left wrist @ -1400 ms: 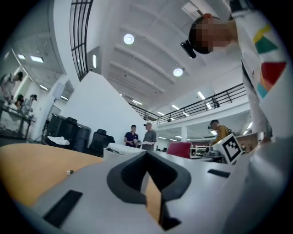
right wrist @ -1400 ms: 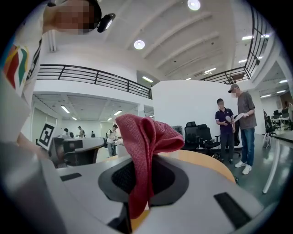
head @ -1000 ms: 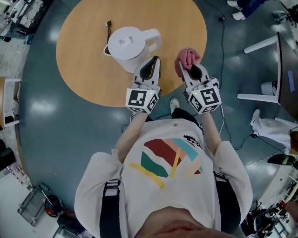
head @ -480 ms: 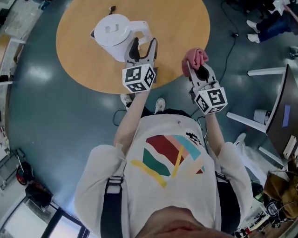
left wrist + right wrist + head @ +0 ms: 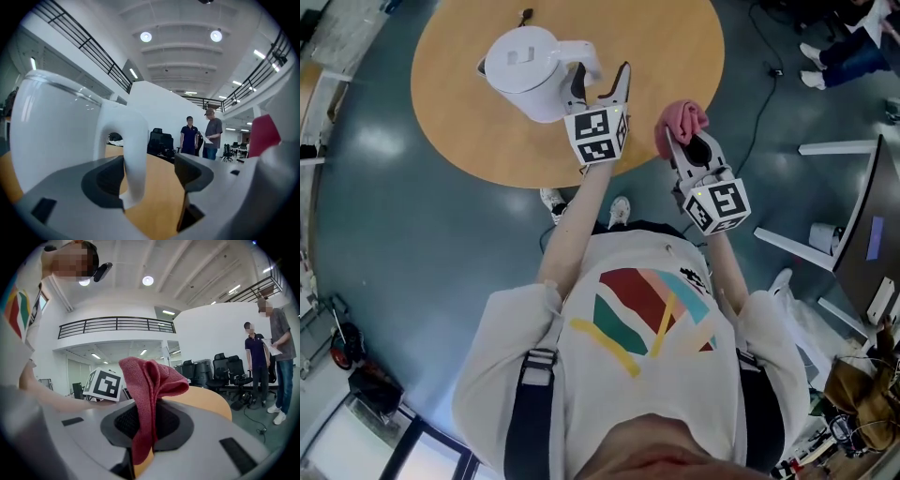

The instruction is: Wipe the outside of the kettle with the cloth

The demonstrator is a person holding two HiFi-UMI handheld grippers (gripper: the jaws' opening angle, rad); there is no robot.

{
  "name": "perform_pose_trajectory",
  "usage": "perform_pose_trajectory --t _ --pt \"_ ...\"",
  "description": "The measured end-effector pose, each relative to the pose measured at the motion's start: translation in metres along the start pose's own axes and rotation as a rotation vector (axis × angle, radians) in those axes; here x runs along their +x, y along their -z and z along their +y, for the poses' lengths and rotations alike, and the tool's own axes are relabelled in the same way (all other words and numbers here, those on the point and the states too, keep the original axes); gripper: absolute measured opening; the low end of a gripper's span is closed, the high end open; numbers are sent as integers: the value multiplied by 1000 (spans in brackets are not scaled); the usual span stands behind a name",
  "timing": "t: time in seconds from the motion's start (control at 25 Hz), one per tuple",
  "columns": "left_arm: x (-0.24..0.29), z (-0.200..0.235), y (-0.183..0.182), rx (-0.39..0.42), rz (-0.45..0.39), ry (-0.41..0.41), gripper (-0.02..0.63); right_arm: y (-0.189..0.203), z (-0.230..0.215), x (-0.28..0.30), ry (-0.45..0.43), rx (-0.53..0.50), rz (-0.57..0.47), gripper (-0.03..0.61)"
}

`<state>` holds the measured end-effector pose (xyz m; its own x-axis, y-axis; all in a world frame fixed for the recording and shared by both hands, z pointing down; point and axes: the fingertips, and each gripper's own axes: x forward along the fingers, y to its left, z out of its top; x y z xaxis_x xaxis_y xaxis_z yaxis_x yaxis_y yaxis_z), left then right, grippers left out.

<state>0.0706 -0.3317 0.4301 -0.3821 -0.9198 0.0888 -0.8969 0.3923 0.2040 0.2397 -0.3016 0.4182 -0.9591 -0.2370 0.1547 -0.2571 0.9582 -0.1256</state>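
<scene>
The white kettle point(image 5: 525, 61) stands upright on the round wooden table point(image 5: 675, 56), toward the left of the tabletop, lid on, its handle point(image 5: 584, 58) turned to the person's right; the left gripper point(image 5: 600, 77) reaches in level at that handle, and its own view shows the handle's loop standing between the jaws, close against the left one and clear of the right; those jaws have just been opening and now stand fairly wide, pressing on nothing. To the right, apart from the kettle, the right gripper point(image 5: 686, 139) has its jaws closed on a bunched pink-red cloth point(image 5: 680, 120), a fold of it sticking up past the tips; the cloth touches neither kettle nor table. The wiping itself looks not yet begun; the step in hand seems to be steadying the kettle by its handle. The next move likely calls for closing the left jaws squarely on the handle so the kettle cannot slide or turn, then carrying the cloth across to the kettle's wall and pressing it there lightly enough not to tip it.
</scene>
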Motion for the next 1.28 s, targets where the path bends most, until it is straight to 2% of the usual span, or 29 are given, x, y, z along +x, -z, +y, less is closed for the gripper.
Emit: perform_pose_trajectory --t 0.12,0.16,0.24,0.32,0.44,0.52,0.72,0.84,1.0,1.08,1.16,1.28 --pt "3 7 8 49 27 -30 376 9 -3 0 21 14 15 48" --pt "1 11 10 65 37 -42 346 10 -4 0 26 18 17 48" --pt "-3 21 8 91 48 -59 192 8 -5 0 33 25 17 48" --pt "-3 25 3 93 53 -26 179 5 -4 4 35 28 21 48" --pt "-8 26 0 99 53 65 179 8 3 14 35 12 46 48" --pt "-29 36 -4 108 46 148 179 6 25 25 36 9 51 48" --pt "-78 51 -7 131 80 411 179 -9 77 59 52 5 28 48" --pt "-119 76 -1 140 104 527 179 -10 120 84 84 8 8 46" --pt "-163 118 4 115 144 639 179 -7 169 106 147 22 -25 48" --pt "-175 145 -1 118 158 654 179 -8 190 116 168 31 -42 48" --pt "-180 171 -10 151 156 635 162 -11 208 126 178 21 -57 48" --pt "-190 200 -15 216 147 542 155 -5 230 121 169 23 -49 47"
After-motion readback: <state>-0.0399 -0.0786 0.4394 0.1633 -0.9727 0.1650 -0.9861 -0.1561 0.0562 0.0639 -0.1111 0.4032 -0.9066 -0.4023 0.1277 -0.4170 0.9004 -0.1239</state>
